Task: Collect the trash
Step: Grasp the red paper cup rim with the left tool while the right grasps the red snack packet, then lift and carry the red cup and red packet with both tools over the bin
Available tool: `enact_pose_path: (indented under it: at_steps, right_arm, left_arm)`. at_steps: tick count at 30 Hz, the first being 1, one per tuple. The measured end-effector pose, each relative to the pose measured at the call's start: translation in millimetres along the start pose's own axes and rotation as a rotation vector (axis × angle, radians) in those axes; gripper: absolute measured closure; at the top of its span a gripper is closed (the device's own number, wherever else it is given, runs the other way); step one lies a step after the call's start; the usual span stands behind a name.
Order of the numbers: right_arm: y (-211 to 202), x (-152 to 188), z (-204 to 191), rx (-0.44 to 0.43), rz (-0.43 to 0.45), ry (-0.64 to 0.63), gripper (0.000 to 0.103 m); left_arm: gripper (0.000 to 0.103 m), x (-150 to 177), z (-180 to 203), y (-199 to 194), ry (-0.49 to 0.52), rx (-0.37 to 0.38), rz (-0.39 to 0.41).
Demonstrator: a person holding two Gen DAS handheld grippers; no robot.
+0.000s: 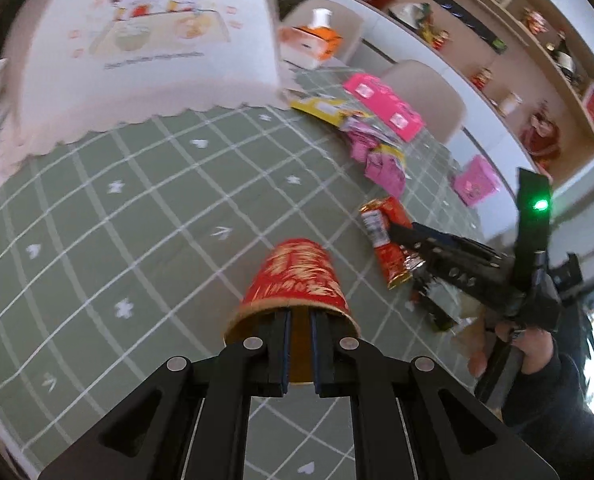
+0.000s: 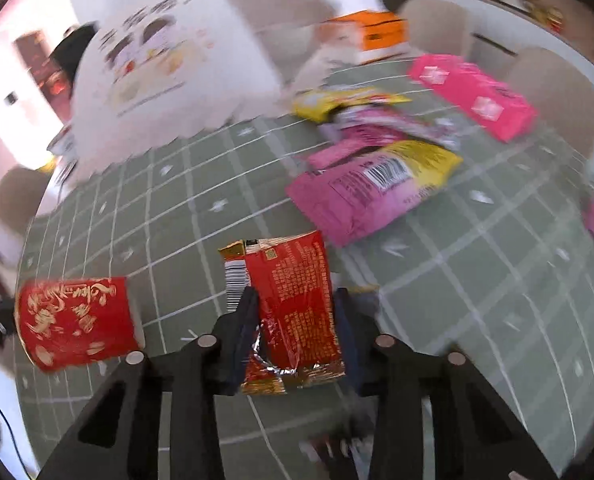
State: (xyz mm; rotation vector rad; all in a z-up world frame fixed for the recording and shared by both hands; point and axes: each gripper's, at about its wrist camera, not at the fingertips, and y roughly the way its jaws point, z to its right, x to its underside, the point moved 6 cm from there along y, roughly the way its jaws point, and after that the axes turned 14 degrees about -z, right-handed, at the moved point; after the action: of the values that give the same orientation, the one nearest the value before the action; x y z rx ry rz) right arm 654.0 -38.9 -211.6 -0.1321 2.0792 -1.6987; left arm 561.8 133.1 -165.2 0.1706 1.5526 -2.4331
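Trash was seen spread over a green checked tabletop [image 1: 145,208]. A red paper cup [image 1: 295,280] with gold lettering was gripped at its rim by the left claw [image 1: 299,354], whose narrowly set fingers [image 1: 277,350] were pushed into the cup's open mouth; the cup was held on its side, its base pointed away from the camera. In the right wrist view the same cup [image 2: 77,322] was seen at the left, apart from the right claw [image 2: 297,332]. A red foil snack wrapper [image 2: 293,312] was bracketed by the right claw's two fingers [image 2: 245,328], one along each side edge; whether it was actually pinched could not be told. The wrapper appeared to lie flat on the tabletop. Farther off, a pink and yellow snack bag [image 2: 373,188] was seen lying with other crumpled wrappers, and a pink box [image 2: 473,94] beyond them. An orange tissue box [image 1: 311,42] was noted near the far edge, beside a large white printed cover [image 1: 149,48].
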Motion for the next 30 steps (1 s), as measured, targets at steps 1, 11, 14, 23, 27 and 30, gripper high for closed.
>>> enact_pose_path:
  at_steps: [1,11,14,23,27,30]
  right_arm:
    - [-9.8,5.1,5.0,0.008,0.019,0.057,0.069]
    - [-54.6,81.1,6.9,0.134,0.105,0.418,0.069]
    - [-62.1,97.5,1.0,0.167,0.124,0.446,0.069]
    - [-63.3,140.4,-9.3,0.177,0.121,0.538,0.069]
    - [-59.4,155.3,-13.5,0.173,0.110,0.570,0.069]
    - [-57.4,161.3,-18.8,0.175,0.111,0.577,0.069]
  left_arm:
    - [0.094,-1.5,1.6,2.8,0.015,0.006,-0.005]
    - [0.094,-8.1,20.0,16.4,0.143,0.109,-0.109]
    - [0.094,0.1,28.0,16.2,0.231,0.133,-0.146]
    - [0.082,44.9,27.2,1.0,0.450,0.145,-0.186]
    - [0.079,57.3,21.9,-4.4,0.462,0.148,-0.194]
    - [0.075,60.9,18.6,-5.9,0.463,0.136,-0.191]
